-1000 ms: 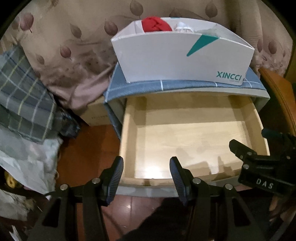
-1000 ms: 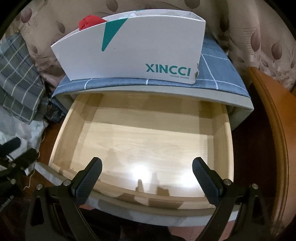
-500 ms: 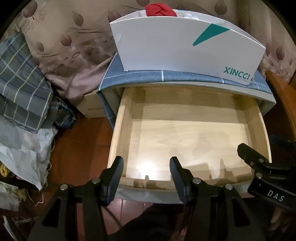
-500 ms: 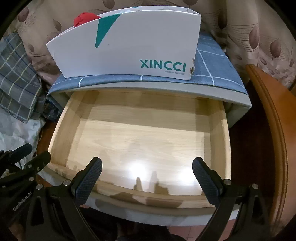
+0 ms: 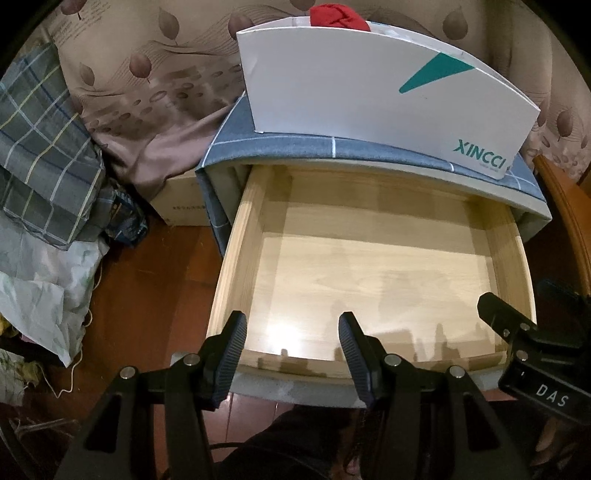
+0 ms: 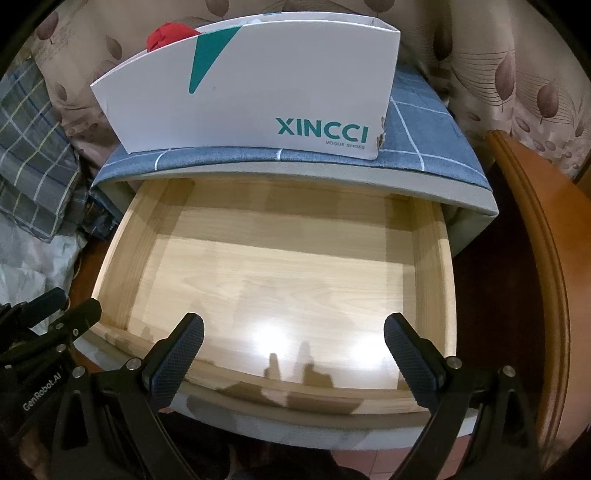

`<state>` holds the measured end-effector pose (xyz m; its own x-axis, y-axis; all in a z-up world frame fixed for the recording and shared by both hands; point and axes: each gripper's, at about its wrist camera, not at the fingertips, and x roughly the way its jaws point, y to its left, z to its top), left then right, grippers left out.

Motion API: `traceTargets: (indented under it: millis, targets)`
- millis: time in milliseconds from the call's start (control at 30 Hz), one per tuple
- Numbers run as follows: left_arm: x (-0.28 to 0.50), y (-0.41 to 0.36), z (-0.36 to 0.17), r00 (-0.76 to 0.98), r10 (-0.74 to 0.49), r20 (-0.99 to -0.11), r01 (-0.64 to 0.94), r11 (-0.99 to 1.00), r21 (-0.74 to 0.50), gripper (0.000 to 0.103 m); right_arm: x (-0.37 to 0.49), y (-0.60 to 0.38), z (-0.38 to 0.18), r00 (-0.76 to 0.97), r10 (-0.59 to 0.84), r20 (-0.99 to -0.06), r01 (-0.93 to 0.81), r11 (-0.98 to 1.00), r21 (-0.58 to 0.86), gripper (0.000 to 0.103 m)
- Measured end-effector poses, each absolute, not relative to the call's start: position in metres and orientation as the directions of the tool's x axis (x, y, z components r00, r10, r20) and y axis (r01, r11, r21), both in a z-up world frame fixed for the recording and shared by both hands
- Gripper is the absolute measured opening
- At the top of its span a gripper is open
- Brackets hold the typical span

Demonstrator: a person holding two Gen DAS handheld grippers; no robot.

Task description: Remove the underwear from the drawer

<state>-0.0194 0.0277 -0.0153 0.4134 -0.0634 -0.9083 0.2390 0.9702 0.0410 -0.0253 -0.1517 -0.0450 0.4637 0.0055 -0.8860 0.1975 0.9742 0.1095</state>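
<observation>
You can see only part of the underwear [image 5: 339, 16]: a red bundle peeks over the rim of the white box [image 5: 369, 88], and the box wall hides the rest. In the right view the same red cloth [image 6: 168, 35] shows at the box's [image 6: 258, 88] far left corner. What else lies inside the box is hard to make out; something pale sits beside the red, too small to tell. The box stands on the blue checked top of the cabinet [image 5: 295, 147], behind the pulled-out drawer [image 5: 236, 266]. The drawer's back part is in shadow under the cabinet top. The drawer's pale wood floor shows only light glare and finger shadows.

Your left gripper [image 5: 291, 345] hangs over the drawer's front edge with its jaws partly apart and nothing between them; they touch nothing. Your right gripper [image 6: 293, 349] also hovers over the front edge, jaws spread wider, nothing held. In the left view the right gripper [image 5: 532, 336] is cut off by the picture's right edge; in the right view the left gripper [image 6: 44, 325] shows only partly at the left edge.
</observation>
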Motion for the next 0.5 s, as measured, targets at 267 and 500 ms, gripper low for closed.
traceTargets:
  millis: [267, 500]
  targets:
    - [-0.0209, 0.0262, -0.0164, 0.411, -0.059, -0.91, 0.248, 0.967, 0.049, 0.053, -0.0245, -0.1517, -0.0461, 0.455, 0.006, -0.89, 0.194, 0.975, 0.106, 0.097]
    - [-0.021, 0.026, -0.016, 0.414, -0.055, -0.909, 0.248, 0.967, 0.054, 0.053, -0.0245, -0.1514, -0.0463, 0.453, 0.006, -0.892, 0.193, 0.976, 0.105, 0.097]
